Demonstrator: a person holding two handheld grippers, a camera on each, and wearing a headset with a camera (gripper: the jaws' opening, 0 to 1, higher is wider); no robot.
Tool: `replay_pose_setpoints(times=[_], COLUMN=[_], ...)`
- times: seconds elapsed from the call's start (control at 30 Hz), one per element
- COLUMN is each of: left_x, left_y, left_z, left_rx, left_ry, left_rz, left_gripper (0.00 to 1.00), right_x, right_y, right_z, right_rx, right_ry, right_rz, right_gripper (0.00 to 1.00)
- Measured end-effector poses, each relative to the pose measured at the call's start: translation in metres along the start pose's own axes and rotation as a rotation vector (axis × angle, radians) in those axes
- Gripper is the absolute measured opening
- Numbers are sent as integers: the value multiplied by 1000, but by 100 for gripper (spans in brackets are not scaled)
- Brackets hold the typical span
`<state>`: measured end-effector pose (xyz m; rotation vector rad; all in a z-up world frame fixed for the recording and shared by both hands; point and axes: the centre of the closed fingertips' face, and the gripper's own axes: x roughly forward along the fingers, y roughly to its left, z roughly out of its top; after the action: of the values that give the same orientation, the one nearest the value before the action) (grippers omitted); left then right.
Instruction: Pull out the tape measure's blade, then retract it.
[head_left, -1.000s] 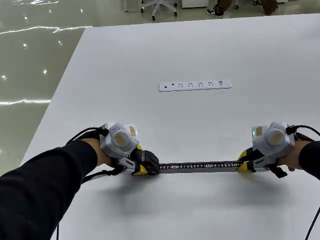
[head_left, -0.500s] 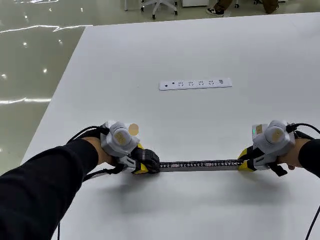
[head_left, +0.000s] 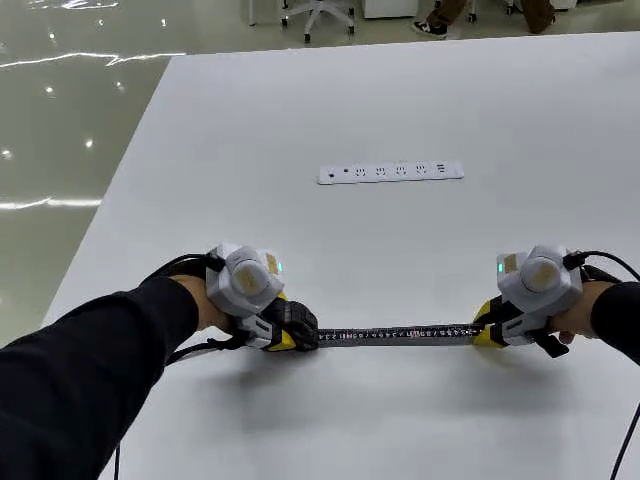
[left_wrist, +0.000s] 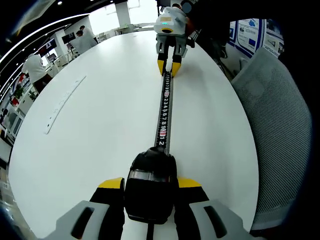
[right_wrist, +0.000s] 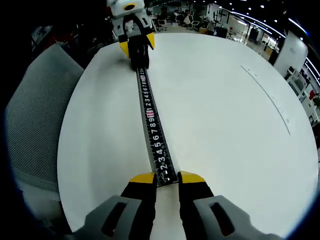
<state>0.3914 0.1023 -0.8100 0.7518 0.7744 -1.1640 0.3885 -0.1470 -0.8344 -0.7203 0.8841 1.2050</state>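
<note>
Left: left gripper (head_left: 285, 335), jaws clamped on black tape measure case (head_left: 293, 324), resting on white table (head_left: 400, 100). Middle: blade (head_left: 400, 333) stretched flat along table. Right: right gripper (head_left: 485, 335), jaws pinched on blade tip. Beyond, well apart: power strip (head_left: 390, 171).

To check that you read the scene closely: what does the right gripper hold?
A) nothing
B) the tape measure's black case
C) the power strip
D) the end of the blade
D: the right gripper pinches the end of the blade, which stretches across the table to the case held in the left gripper.
</note>
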Motion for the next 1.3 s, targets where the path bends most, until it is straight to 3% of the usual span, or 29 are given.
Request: replay_pose_setpoints(times=[0.1, 0.2, 0.3, 0.33, 0.43, 0.5, 0.57, 0.63, 0.73, 0.93, 1.07, 1.17, 1.23, 1.3], left_x=[-3, -11, -23, -30, -44, -56, -70, -81, -99, -121, -122, -129, -141, -146], left_y=[1, 13, 25, 30, 31, 26, 25, 21, 11, -13, -36, -44, -47, -52], left_z=[-2, -5, -9, -10, -17, -26, -33, -39, -48, -58, -73, -85, -88, -92], left_rx=[-13, -107, -255, -311, -453, -539, -557, -550, -604, -641, -653, -661, -693, -687], left_ry=[16, -1, -59, -101, -196, -225, -268, -290, -338, -437, -435, -428, -470, -463], left_rz=[11, 75, 152, 187, 215, 222, 262, 294, 344, 401, 416, 446, 467, 467], left_gripper=[36, 45, 57, 62, 75, 78, 79, 86, 100, 100, 100, 100, 100, 100], right_x=[0, 1, -2, -4, -14, -23, -33, -42, -61, -89, -109, -118, -124, -129], right_y=[-3, -7, -8, -11, -13, -11, -12, -9, 1, 23, 40, 54, 64, 70], right_z=[-1, -2, 0, 0, 3, 1, -4, -5, -11, -32, -42, -51, -57, -62], right_rx=[-13, -16, -7, -1, 60, 105, 160, 205, 250, 317, 369, 389, 390, 395], right_ry=[12, 8, -4, -10, -69, -97, -117, -157, -217, -271, -321, -335, -334, -330], right_rz=[-21, -46, -78, -108, -168, -205, -261, -288, -340, -411, -463, -483, -486, -496], right_gripper=[14, 17, 26, 28, 37, 40, 45, 54, 59, 68, 73, 78, 81, 81])
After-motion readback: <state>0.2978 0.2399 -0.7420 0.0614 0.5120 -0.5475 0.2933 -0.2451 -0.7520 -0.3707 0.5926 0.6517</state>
